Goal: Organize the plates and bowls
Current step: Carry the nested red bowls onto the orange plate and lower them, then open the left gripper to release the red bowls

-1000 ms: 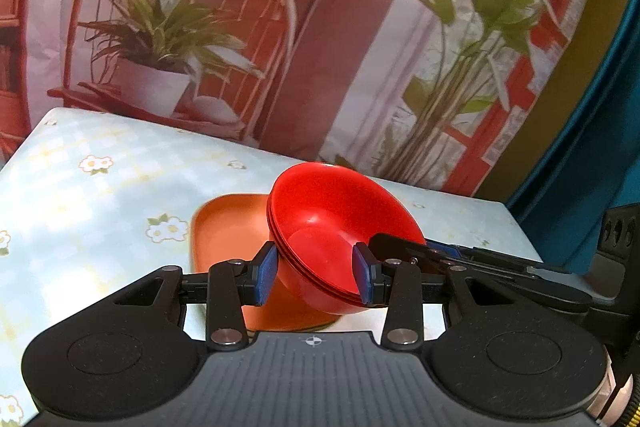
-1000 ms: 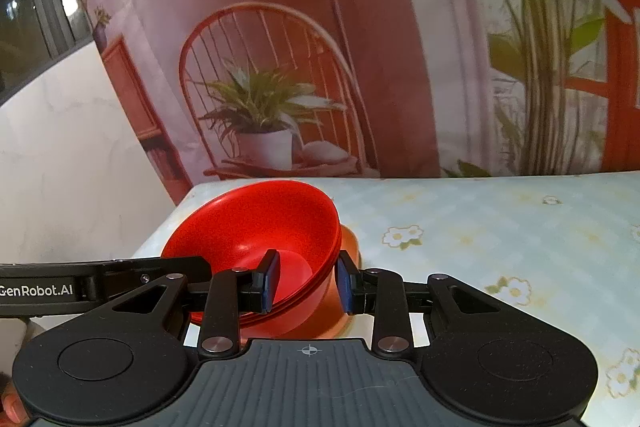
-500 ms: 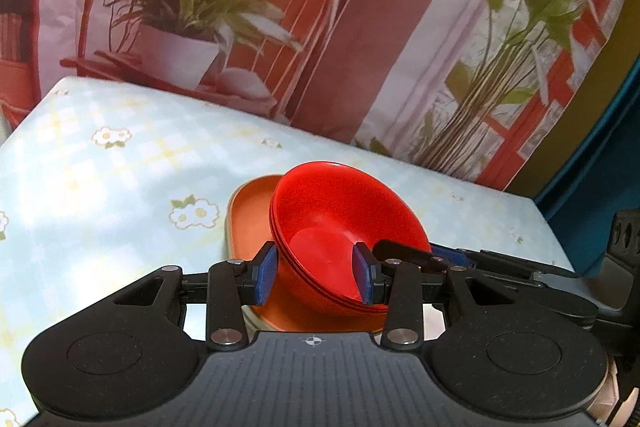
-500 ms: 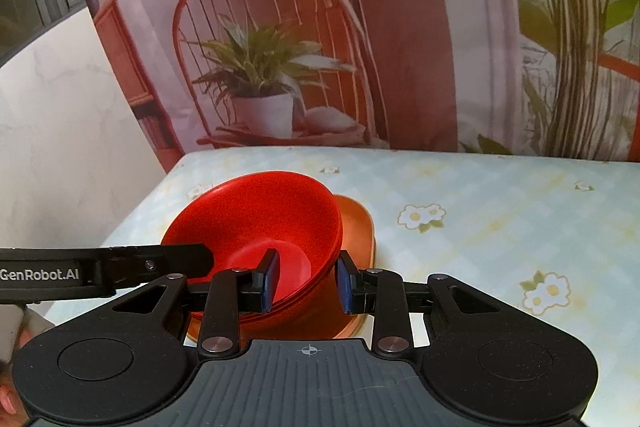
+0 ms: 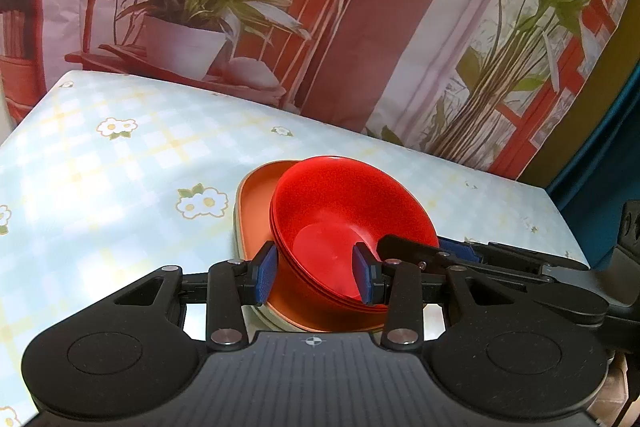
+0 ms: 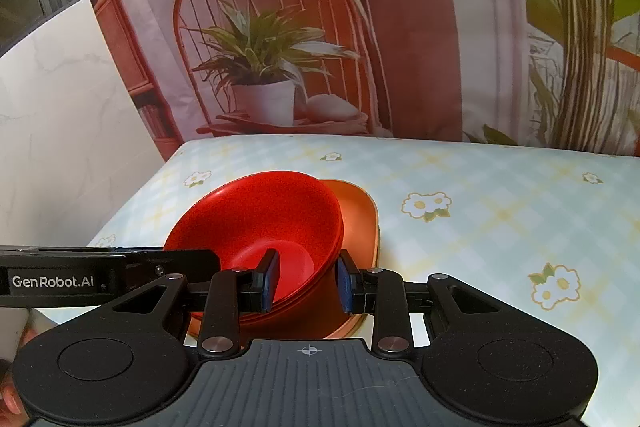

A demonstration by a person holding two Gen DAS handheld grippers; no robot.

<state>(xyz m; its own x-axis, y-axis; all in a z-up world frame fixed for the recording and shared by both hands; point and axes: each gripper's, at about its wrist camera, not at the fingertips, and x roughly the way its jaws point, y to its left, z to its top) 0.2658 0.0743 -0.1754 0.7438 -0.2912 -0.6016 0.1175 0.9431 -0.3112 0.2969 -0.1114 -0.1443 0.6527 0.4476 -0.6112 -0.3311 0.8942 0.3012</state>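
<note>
three stacked red bowls (image 5: 340, 211), one orange plate (image 5: 256, 203), two tools, one table (image 5: 100, 179)

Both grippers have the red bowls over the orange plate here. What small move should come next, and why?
Probably open both grippers and back away. The stacked red bowls look settled on the orange plate, with the left gripper and right gripper each clamped on opposite sides of the rim, so the placing seems finished.

The matte black plastic left gripper (image 5: 315, 275) is showing blue ribbed pads and silver screws. The matching black right gripper (image 6: 307, 281) is wearing identical blue pads; white "GenRobot.AI" lettering is showing on the left gripper's side.
</note>
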